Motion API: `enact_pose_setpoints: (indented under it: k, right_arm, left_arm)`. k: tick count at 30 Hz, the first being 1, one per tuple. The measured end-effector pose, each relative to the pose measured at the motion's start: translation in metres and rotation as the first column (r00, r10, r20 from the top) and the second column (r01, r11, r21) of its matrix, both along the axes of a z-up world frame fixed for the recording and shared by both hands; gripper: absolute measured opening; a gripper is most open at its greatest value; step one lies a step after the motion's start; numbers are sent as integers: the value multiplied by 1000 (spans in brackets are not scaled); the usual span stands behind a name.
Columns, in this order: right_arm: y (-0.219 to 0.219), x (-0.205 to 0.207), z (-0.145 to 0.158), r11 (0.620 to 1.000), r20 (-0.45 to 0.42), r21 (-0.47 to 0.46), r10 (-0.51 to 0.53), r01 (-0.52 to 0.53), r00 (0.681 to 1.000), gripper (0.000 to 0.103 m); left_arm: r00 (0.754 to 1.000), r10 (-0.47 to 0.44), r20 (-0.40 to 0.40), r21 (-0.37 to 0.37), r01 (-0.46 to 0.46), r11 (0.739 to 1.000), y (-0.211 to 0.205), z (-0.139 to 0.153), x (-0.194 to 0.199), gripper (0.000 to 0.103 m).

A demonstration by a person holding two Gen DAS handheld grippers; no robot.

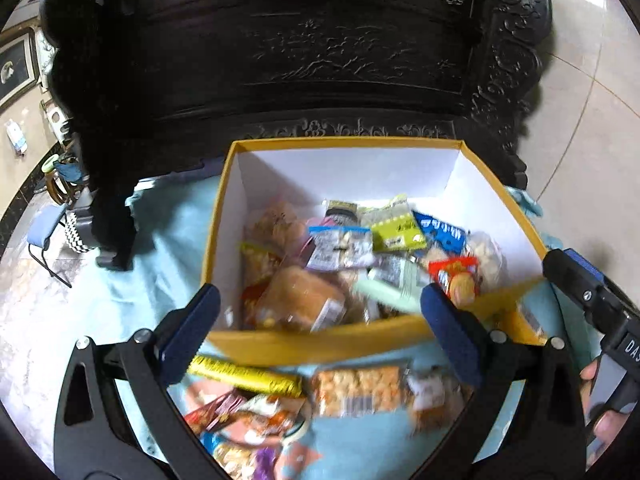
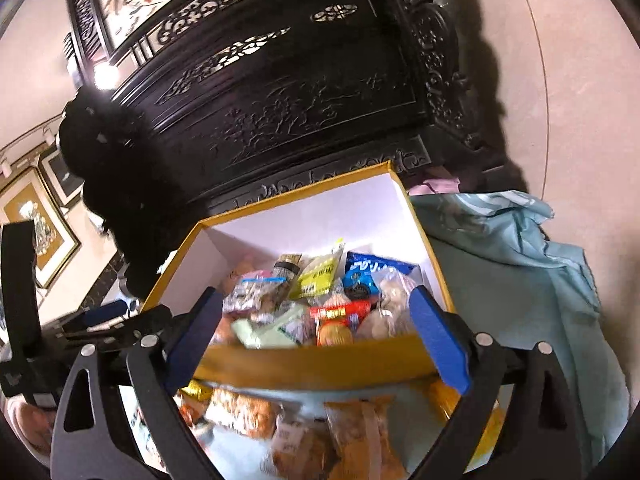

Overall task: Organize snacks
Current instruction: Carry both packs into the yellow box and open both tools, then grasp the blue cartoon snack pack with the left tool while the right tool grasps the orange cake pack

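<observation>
Still, both tools gape empty: left tool (image 1: 320,328), right tool (image 2: 316,344). Loose packets (image 1: 356,390) before the box (image 1: 320,340) look light, crinkly, slippery; pinch a sealed edge.

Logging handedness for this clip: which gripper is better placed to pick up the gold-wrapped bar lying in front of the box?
Left, probably. The left gripper is open with the gold bar just below its left finger; the right gripper, also open, faces other packets.

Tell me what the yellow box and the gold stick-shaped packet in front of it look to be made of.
Yellow box: likely cardboard, matte yellow outside and plain white inside, with thin straight walls and creased corners. Gold stick packet: probably metallised foil or plastic film, shiny and crinkled; blur leaves it uncertain.
</observation>
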State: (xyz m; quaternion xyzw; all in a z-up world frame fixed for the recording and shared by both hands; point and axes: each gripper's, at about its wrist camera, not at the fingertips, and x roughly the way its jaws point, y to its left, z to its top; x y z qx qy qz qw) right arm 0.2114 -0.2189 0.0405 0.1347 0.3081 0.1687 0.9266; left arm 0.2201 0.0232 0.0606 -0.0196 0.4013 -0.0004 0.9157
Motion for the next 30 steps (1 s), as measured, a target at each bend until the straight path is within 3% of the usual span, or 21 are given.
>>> enact_pose_setpoints:
  k: [7,14,22,26,30]
  right_arm:
    - [-28,-40,-25,1000,-37,1,-23,23,999,99]
    - [-53,-69,-61,998,-120,27,-51,55,991,99]
    - [-69,-93,-81,997,-167,38,-60,68,984,99]
    - [-76,-99,-82,996,-158,26,-75,80,985,99]
    - [-79,-92,-90,995,-180,-28,-98,94,979,99]
  left_arm:
    - [999,17,-28,52,-16,999,29,-21,-59,101]
    - [983,94,-158,67,-85,994,62,-82,-103,101]
    - [955,181,-236,16,-183,983,89,-123,-112,101]
    - [950,173,-260,-29,-187,982,92,-138,-106,101]
    - [949,181,-258,16,-183,983,83,-142,-104,101]
